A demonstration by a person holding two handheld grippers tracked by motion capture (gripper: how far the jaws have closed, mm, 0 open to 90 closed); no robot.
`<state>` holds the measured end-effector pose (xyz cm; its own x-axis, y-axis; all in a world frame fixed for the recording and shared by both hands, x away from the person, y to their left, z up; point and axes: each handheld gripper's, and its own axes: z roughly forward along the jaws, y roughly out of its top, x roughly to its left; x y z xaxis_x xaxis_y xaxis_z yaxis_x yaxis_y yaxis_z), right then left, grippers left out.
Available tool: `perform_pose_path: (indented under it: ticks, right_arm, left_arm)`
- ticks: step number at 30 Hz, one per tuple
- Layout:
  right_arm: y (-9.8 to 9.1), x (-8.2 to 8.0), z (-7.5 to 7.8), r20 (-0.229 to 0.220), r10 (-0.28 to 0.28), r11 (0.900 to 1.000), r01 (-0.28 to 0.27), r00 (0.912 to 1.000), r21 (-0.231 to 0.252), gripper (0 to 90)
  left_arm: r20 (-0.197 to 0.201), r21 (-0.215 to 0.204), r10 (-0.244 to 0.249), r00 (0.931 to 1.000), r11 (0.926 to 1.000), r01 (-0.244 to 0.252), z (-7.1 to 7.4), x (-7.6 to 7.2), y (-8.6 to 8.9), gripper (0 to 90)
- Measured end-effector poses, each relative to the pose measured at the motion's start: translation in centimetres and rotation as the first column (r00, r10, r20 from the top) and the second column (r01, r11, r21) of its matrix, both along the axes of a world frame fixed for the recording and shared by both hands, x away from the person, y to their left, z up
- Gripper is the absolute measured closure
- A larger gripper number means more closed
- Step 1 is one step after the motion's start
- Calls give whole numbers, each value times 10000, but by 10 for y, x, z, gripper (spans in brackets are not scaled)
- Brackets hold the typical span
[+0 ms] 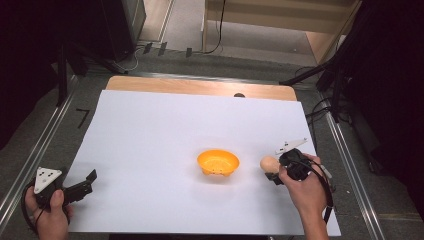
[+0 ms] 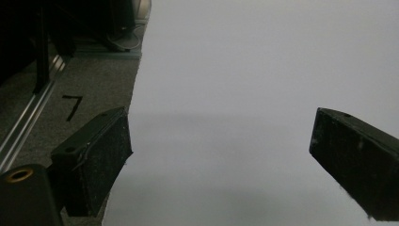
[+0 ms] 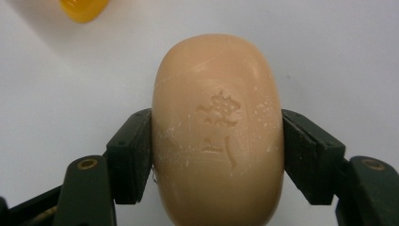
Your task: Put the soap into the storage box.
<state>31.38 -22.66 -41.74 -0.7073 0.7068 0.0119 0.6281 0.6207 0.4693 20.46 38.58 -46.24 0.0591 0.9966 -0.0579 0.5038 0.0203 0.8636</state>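
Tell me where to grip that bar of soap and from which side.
Grip the soap across its narrow width, on the two long flat edges at mid-length, coming in along its long axis, as the right claw does now. Its rounded ends would slip; the straighter sides give the pads flat contact.

High view: even overhead light on white paper sheet (image 1: 165, 140), dark surroundings, soft shadow beneath orange plastic bowl (image 1: 218, 162). Left gripper view dim, greyish, faint shadow band across sheet. Right gripper view: beige oval soap bar (image 3: 219, 127) sharp, bowl blurred.
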Motion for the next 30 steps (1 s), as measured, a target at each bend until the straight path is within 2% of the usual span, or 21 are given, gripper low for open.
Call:
perform_pose_path:
  ticks: [1, 6, 16, 17, 26, 29, 30]
  right_arm:
    - [0, 0, 0, 0, 0, 10000, 0, 10000, 0, 324]
    - [15, 5, 14, 258, 848, 9962, -843, 9961, -198, 325]
    - [35, 14, 28, 421, 1594, 9872, -1591, 9863, -84, 324]
    - [40, 16, 31, 409, 1910, 9816, -1910, 9807, -49, 324]
    - [67, 22, 37, 513, 2856, 9583, -2849, 9570, -210, 324]
    - [74, 24, 37, 545, 3185, 9479, -3177, 9464, -229, 324]
    - [76, 25, 37, 604, 3370, 9415, -3363, 9396, -209, 324]
  left_arm:
    - [0, 0, 0, 10000, 10000, 0, 0, 0, 0, 65]
    - [9, 11, -4, 10000, 10000, 4, 0, 0, 0, 65]
    - [16, -1, -2, 10000, 10000, 2, 0, 0, 0, 65]
    - [17, -5, -4, 10000, 10000, 4, 0, 0, 0, 65]
    - [11, -6, -15, 10000, 10000, 15, 0, 0, 0, 65]
    - [10, -19, -24, 10000, 10000, 24, 0, 0, 0, 65]
    - [-1, -18, -18, 10000, 10000, 18, 0, 0, 0, 65]
